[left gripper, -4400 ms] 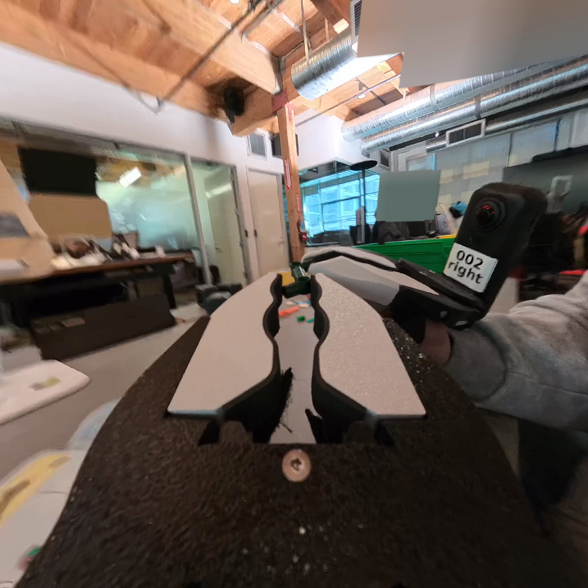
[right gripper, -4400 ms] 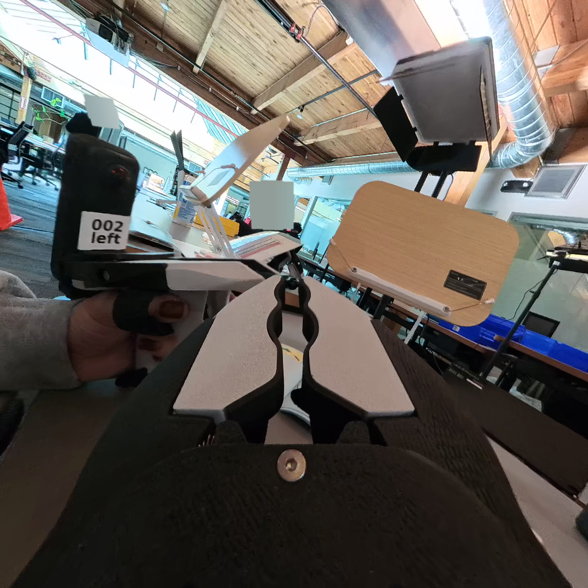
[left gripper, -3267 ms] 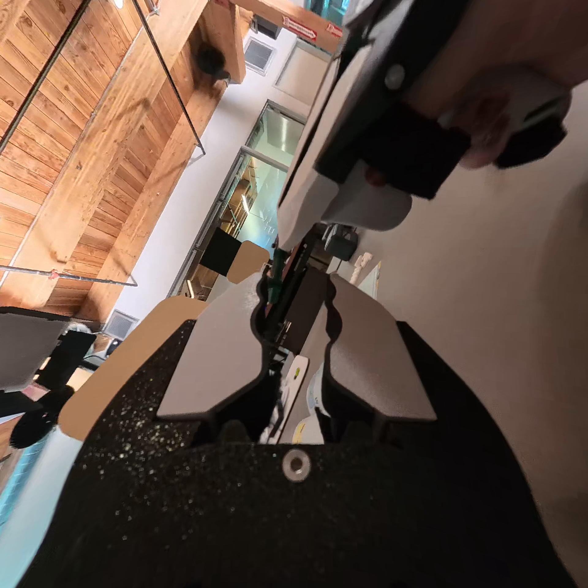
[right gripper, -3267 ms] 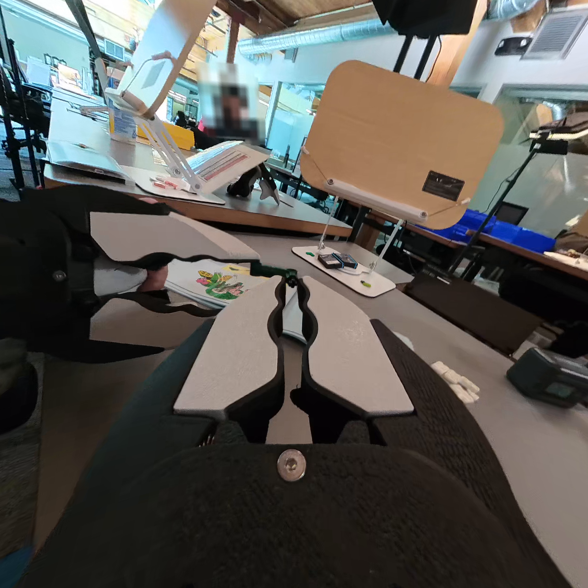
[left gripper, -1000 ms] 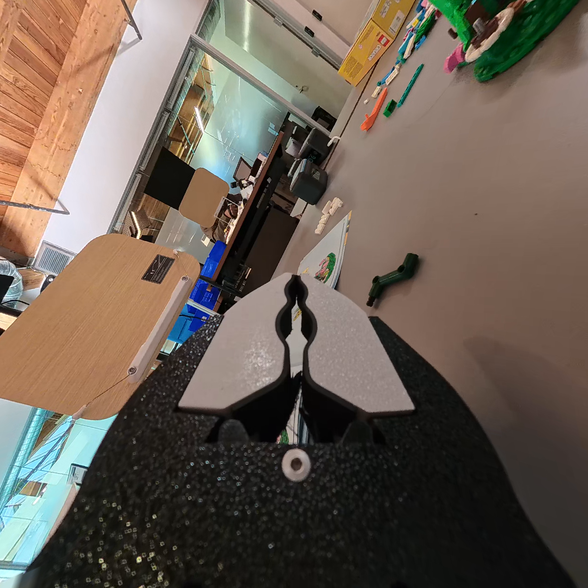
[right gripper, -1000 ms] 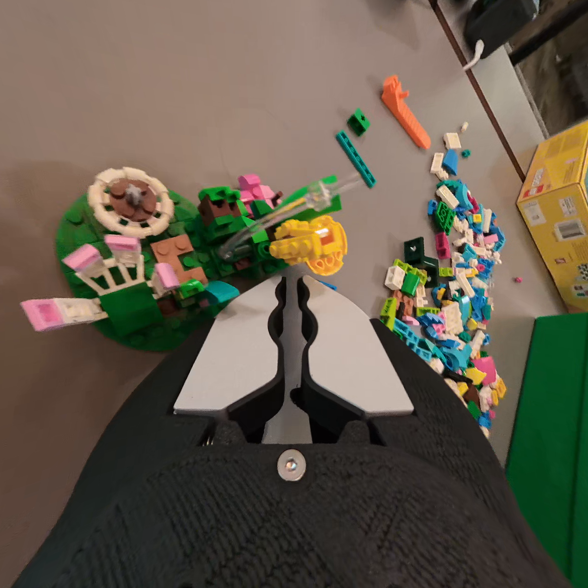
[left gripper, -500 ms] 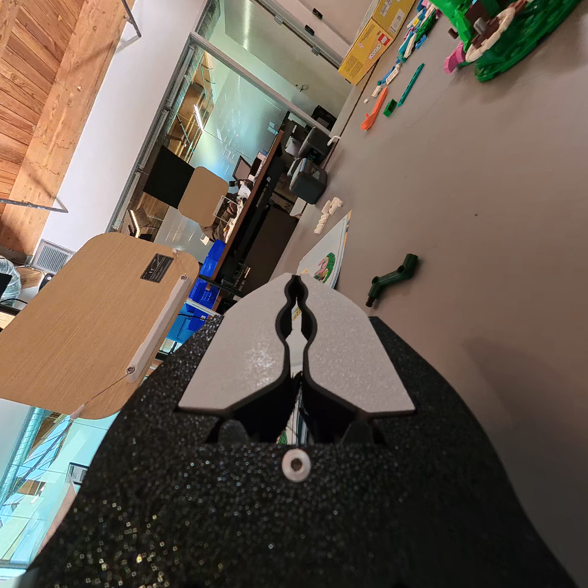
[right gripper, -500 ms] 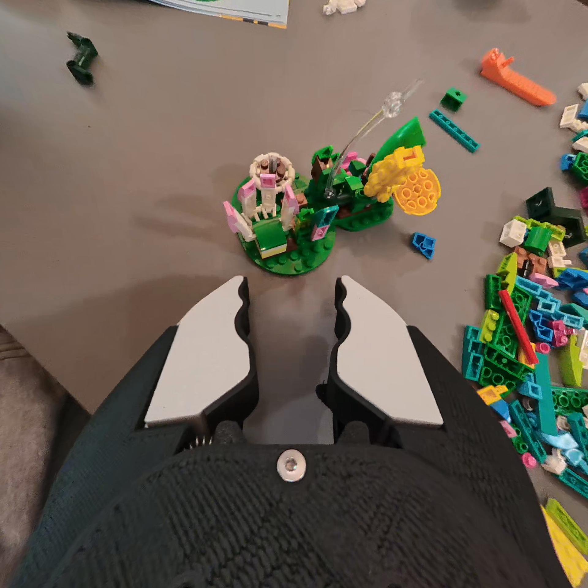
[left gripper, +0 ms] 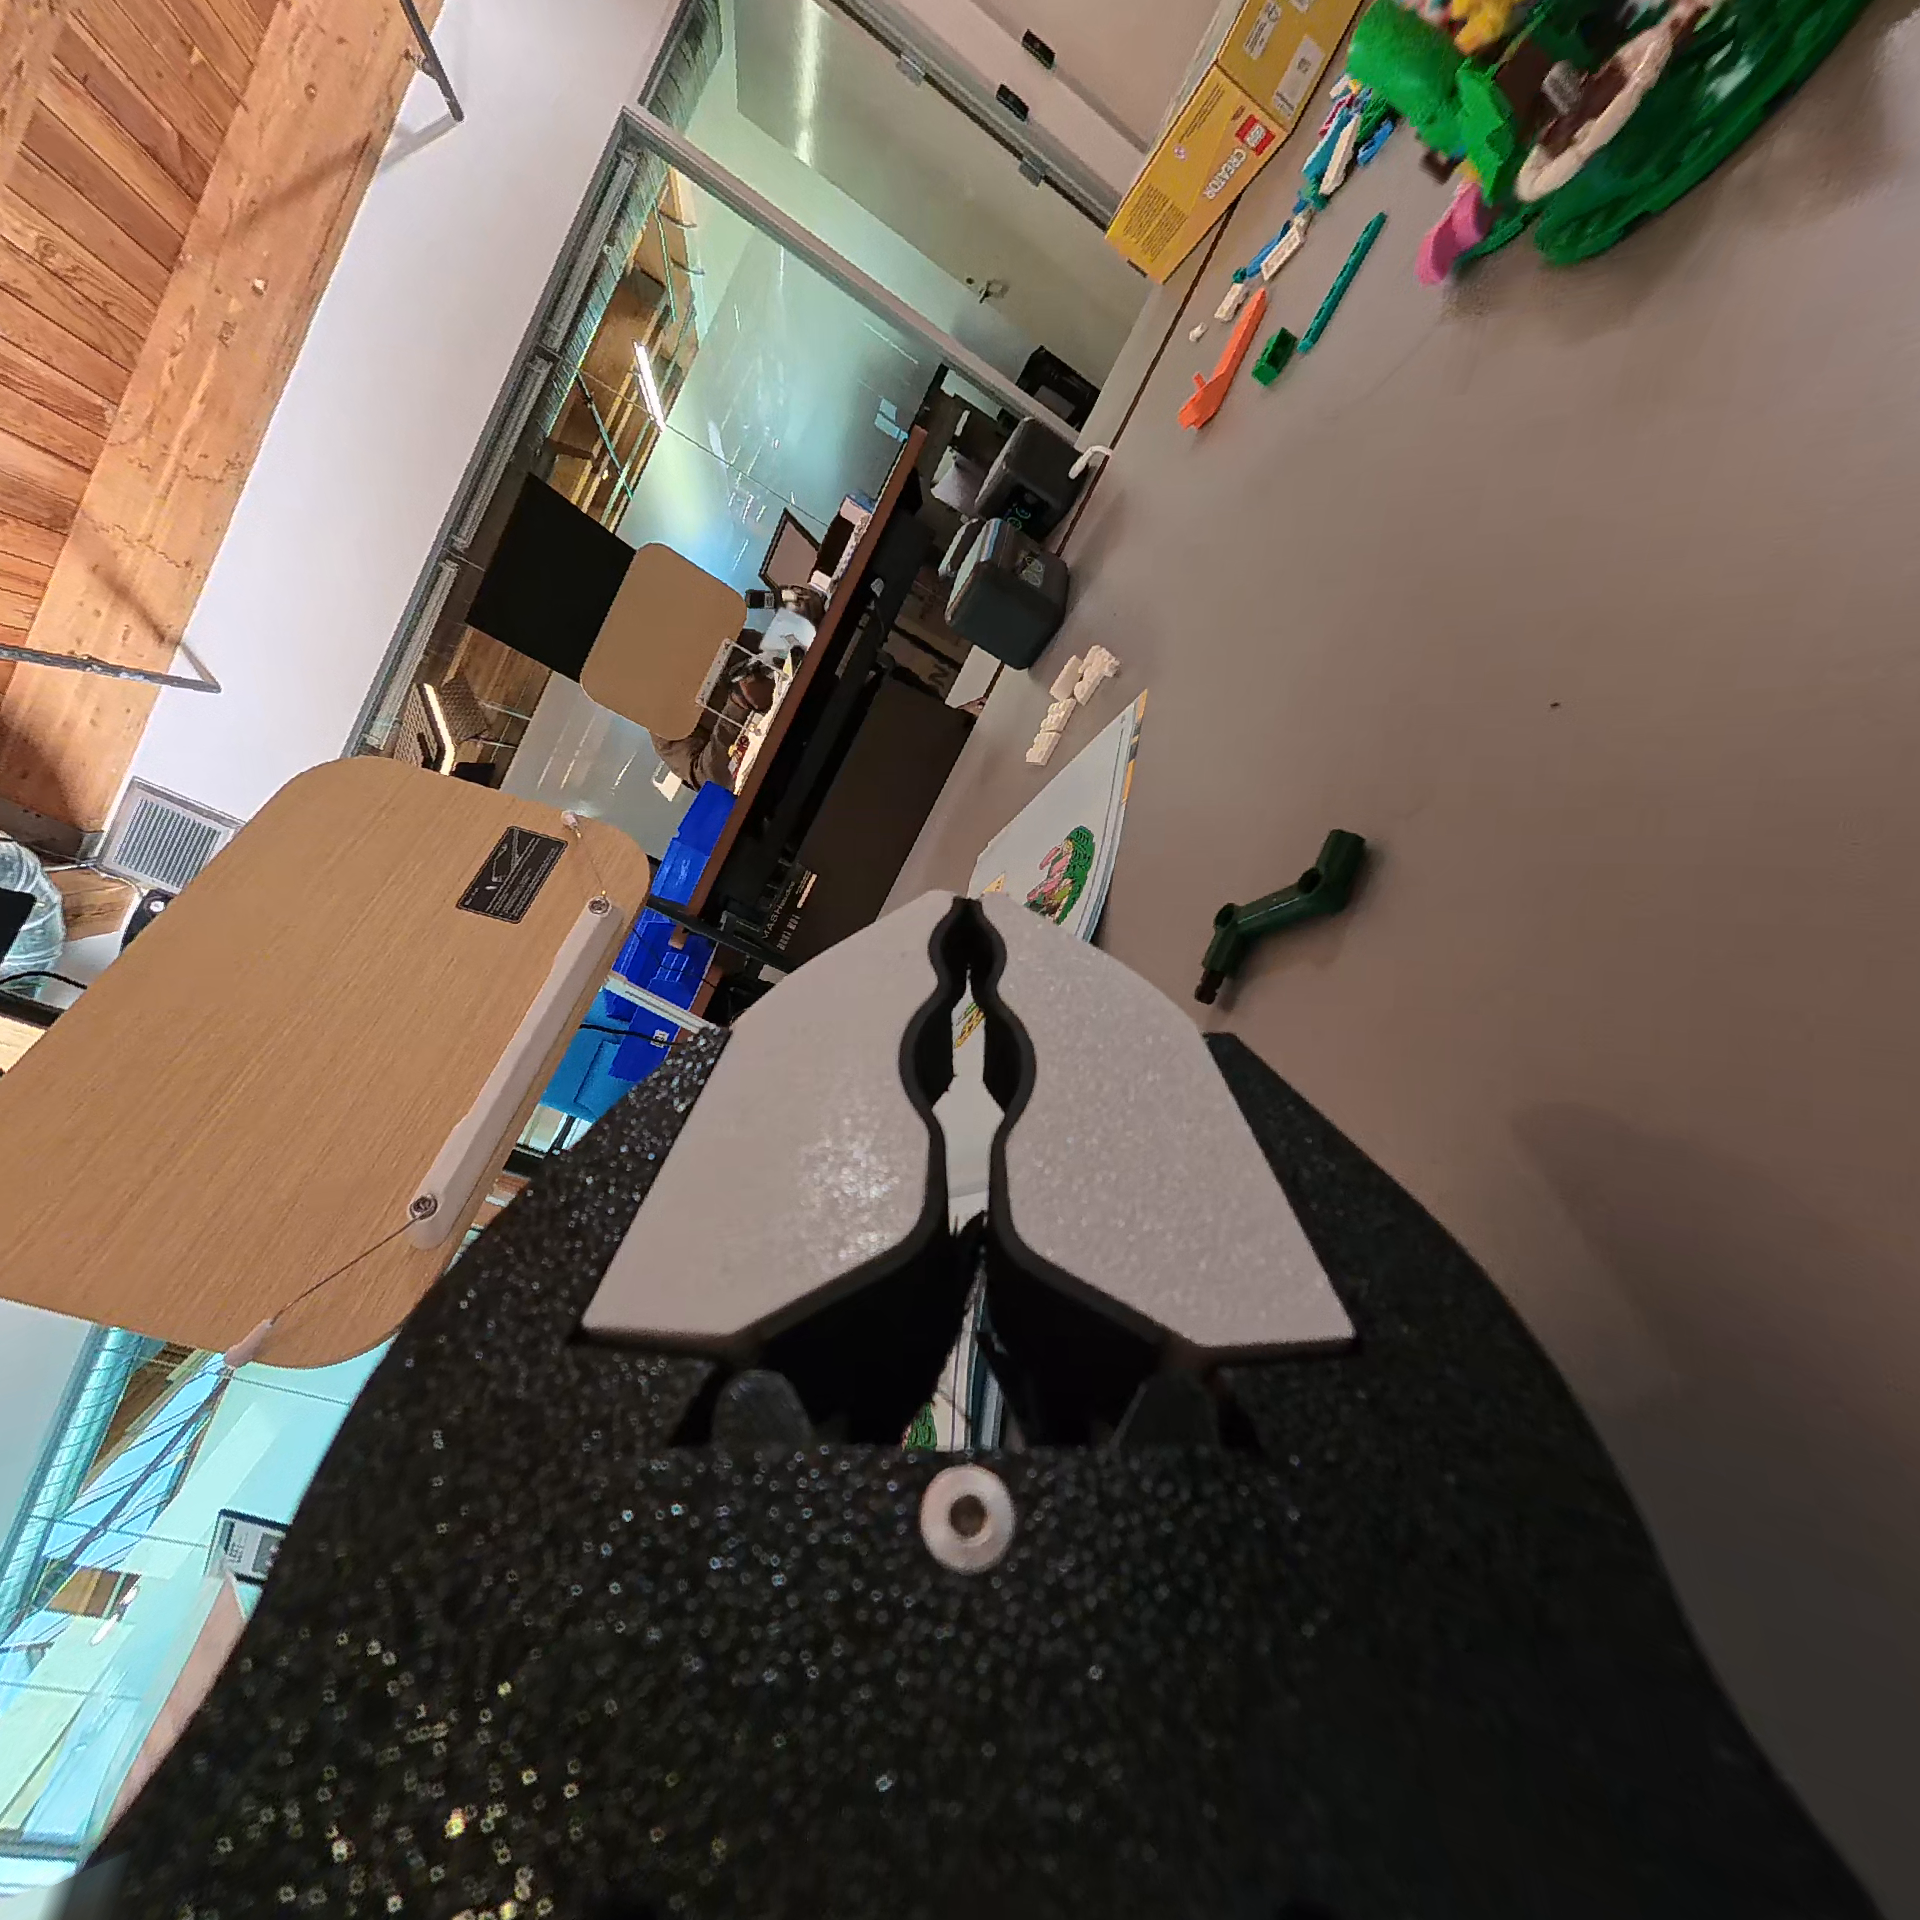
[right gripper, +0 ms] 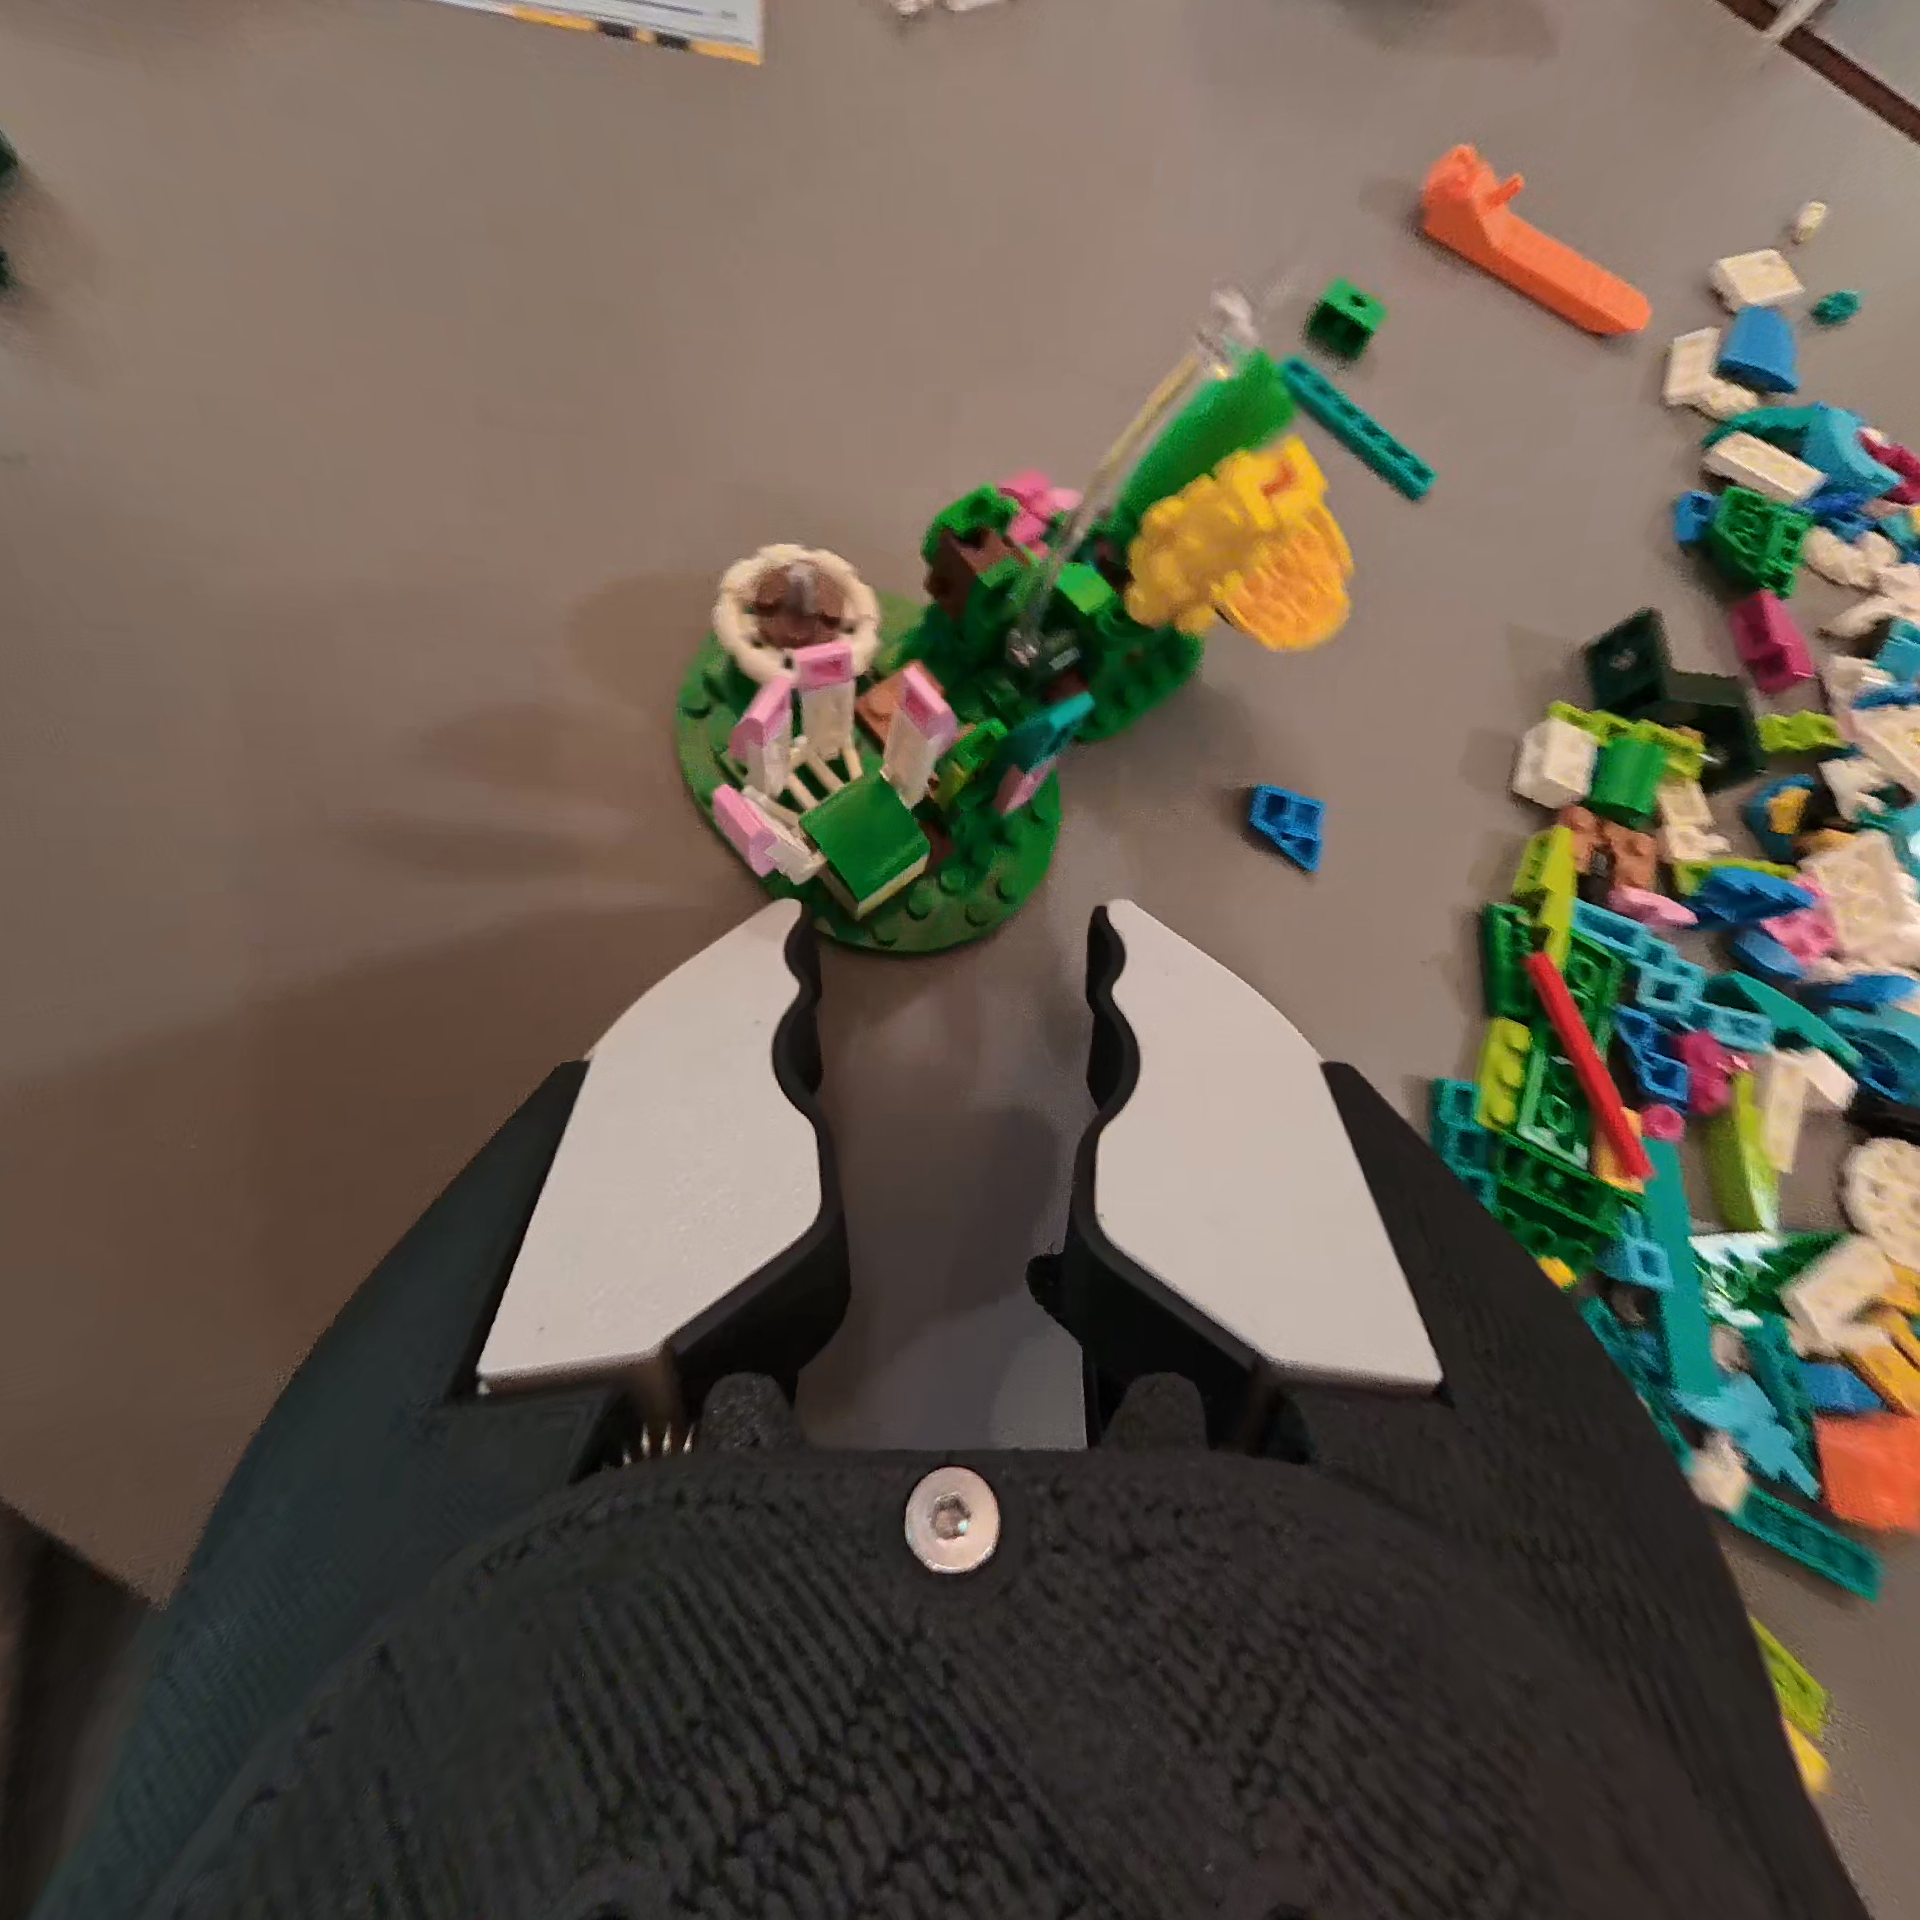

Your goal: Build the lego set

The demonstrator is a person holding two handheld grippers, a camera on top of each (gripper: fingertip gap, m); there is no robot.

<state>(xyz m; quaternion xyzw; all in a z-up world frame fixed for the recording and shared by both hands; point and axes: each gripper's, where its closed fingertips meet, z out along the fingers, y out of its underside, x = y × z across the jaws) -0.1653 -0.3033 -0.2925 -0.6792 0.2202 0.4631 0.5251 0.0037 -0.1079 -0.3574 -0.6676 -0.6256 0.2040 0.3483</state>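
Observation:
The lego model (right gripper: 935, 717), a round green base with white and pink fence pieces, a brown and white well and a yellow flower (right gripper: 1242, 545), stands on the grey table. My right gripper (right gripper: 945, 920) is open and empty just in front of the base. A pile of loose bricks (right gripper: 1704, 935) lies to the right. In the left wrist view my left gripper (left gripper: 966, 914) is shut and empty, tilted sideways low over the table. A dark green piece (left gripper: 1283, 914) lies just right of its tips. The model (left gripper: 1621, 125) shows at top right.
An instruction booklet (left gripper: 1070, 842) lies ahead of the left gripper, with white bricks (left gripper: 1070, 696) beyond it. An orange brick separator (right gripper: 1527, 255), a small green brick (right gripper: 1343, 312), a teal bar (right gripper: 1356, 421) and a blue piece (right gripper: 1288, 821) lie near the model. A yellow box (left gripper: 1216, 156) stands at the table's far edge. The grippers' ends are close to 25 centimetres from one another. From my right tips it is roughly 5 centimetres to the blue piece (right gripper: 1288, 821); from my left, 30 centimetres.
My right gripper opened and moved closer to the model's green base. The left gripper let go of the dark green piece seconds ago and now stays almost still.

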